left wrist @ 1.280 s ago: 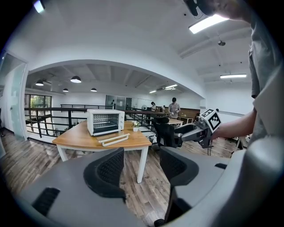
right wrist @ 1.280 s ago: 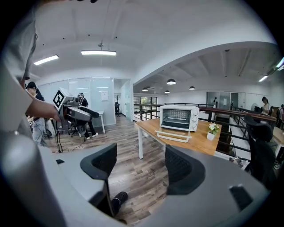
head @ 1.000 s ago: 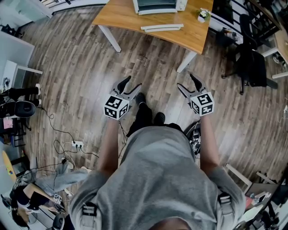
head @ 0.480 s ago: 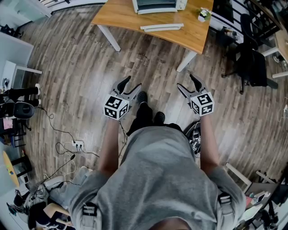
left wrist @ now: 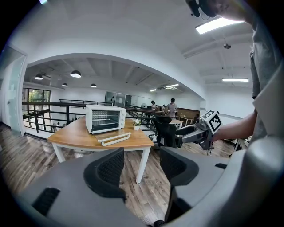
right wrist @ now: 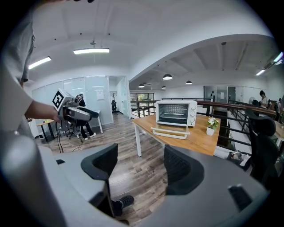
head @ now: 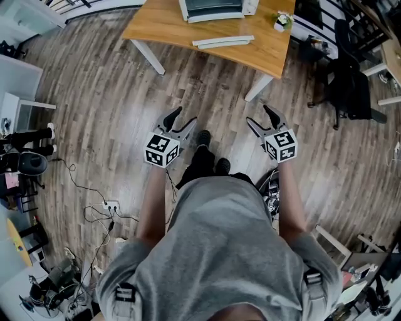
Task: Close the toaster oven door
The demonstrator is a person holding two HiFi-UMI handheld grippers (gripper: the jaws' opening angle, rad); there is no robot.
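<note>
The toaster oven (head: 213, 7) stands at the far edge of the wooden table (head: 164, 26), its door (head: 223, 41) lying open toward the near edge. Well apart from the table, over the floor (head: 113, 113), the left gripper (head: 185, 116) and the right gripper (head: 257, 114) are both released, with their jaws apart and empty.

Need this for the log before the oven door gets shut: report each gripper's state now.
Left gripper: open, holding nothing.
Right gripper: open, holding nothing.
</note>
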